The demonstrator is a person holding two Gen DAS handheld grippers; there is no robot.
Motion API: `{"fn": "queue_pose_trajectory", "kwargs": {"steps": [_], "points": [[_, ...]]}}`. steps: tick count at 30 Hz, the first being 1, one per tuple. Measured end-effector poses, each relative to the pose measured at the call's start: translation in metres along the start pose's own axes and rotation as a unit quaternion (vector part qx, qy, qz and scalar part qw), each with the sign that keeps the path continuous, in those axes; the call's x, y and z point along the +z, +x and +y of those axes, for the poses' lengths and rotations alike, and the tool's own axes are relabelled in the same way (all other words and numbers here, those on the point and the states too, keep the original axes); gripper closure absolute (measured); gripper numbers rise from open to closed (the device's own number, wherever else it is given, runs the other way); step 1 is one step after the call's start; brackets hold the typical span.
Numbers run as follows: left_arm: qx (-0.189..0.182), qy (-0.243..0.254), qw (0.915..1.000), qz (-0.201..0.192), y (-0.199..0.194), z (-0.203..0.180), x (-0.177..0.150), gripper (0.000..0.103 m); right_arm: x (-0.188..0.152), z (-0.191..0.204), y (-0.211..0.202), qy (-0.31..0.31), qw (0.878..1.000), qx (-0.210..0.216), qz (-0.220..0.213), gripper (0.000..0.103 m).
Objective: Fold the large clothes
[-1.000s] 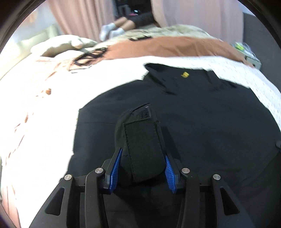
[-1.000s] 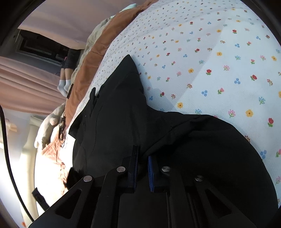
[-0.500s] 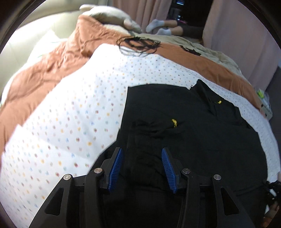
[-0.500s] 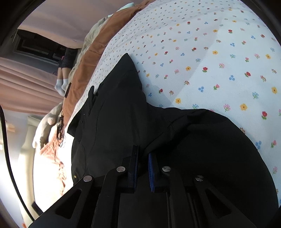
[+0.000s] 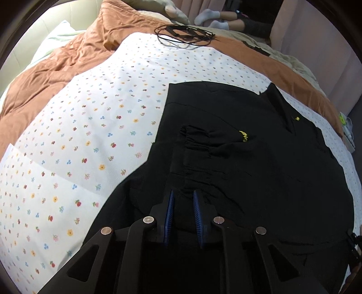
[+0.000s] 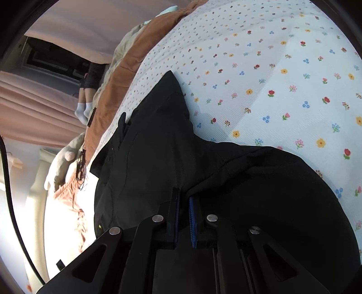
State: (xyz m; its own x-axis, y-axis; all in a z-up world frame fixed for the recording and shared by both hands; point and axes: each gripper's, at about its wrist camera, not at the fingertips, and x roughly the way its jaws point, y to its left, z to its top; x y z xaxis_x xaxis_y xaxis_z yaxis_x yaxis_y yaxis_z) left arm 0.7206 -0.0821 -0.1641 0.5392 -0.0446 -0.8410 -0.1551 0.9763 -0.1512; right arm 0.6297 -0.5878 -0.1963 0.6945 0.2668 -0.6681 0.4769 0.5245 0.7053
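Observation:
A black jacket (image 5: 248, 181) lies spread on the flowered sheet (image 5: 90, 135). One sleeve (image 5: 203, 140) is laid across its body, with a yellow logo (image 5: 244, 136) beside the cuff. My left gripper (image 5: 183, 194) sits low over the jacket's near part; its jaws are closing, with a bump of black cloth between the blue pads. In the right wrist view, my right gripper (image 6: 183, 195) is shut on another part of the jacket (image 6: 147, 158), which rises in a fold from the sheet (image 6: 271, 79) up to its jaws.
A brown quilt (image 5: 67, 56) runs along the far side of the bed, with a coil of black cable (image 5: 185, 34) on it. A person's legs in white socks (image 5: 212, 17) rest beyond the quilt. Pink curtains (image 6: 34, 108) hang behind.
My left gripper held the sleeve, laid it across the jacket and let go. It then swung over and sank lower, and its jaws narrowed onto black cloth. The right gripper stayed put.

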Motion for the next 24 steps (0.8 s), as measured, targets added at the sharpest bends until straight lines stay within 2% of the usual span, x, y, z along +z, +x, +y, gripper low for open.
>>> {"fn": "queue_pose_trajectory", "kwargs": {"steps": [3,4,5,6,7,8,9,10,11,14,18,21,24], "points": [[-0.001,0.003,1.0,-0.006,-0.004,-0.002,0.001,0.085,0.0,-0.001,0.002,0.003,1.0,-0.009,0.008,0.094],[-0.004,0.005,0.9999,-0.008,-0.008,-0.004,0.001,0.083,0.0,-0.001,0.001,0.006,1.0,-0.011,0.009,0.092],[-0.008,0.009,0.9999,-0.01,-0.012,-0.005,0.002,0.076,-0.001,0.0,0.0,0.008,1.0,-0.012,0.011,0.09],[-0.015,0.011,0.9998,-0.01,-0.015,-0.005,0.001,0.07,-0.001,0.002,-0.003,0.009,1.0,-0.014,0.01,0.083],[-0.024,0.012,0.9996,-0.01,-0.019,-0.005,0.0,0.053,-0.002,0.003,-0.006,0.007,1.0,-0.015,0.008,0.067],[-0.032,0.013,0.9993,-0.014,-0.025,-0.003,-0.001,0.038,-0.003,0.005,-0.009,0.005,1.0,-0.018,0.005,0.057],[-0.034,0.014,0.9991,-0.022,-0.032,-0.002,-0.004,0.032,-0.004,0.007,-0.014,0.003,1.0,-0.021,0.001,0.043],[-0.033,0.015,0.9989,-0.031,-0.04,0.0,-0.007,0.026,-0.006,0.009,-0.019,0.001,1.0,-0.02,-0.004,0.038],[-0.033,0.018,0.9986,-0.038,-0.048,0.002,-0.009,0.023,-0.009,0.012,-0.025,-0.003,1.0,-0.017,-0.007,0.038],[-0.042,0.015,0.9979,-0.048,-0.068,0.012,-0.017,0.02,-0.017,0.02,-0.036,-0.018,1.0,-0.01,-0.007,0.037],[-0.06,-0.012,0.9969,-0.049,-0.092,0.028,-0.031,0.02,-0.031,0.029,-0.056,-0.052,0.998,-0.018,-0.018,0.021],[-0.067,-0.023,0.9957,-0.06,-0.115,0.036,-0.051,0.02,-0.04,0.031,-0.073,-0.073,0.997,-0.028,-0.029,0.02],[-0.078,-0.035,0.9934,-0.076,-0.14,0.042,-0.07,0.02,-0.046,0.024,-0.094,-0.065,0.997,-0.027,-0.039,0.02]]}}
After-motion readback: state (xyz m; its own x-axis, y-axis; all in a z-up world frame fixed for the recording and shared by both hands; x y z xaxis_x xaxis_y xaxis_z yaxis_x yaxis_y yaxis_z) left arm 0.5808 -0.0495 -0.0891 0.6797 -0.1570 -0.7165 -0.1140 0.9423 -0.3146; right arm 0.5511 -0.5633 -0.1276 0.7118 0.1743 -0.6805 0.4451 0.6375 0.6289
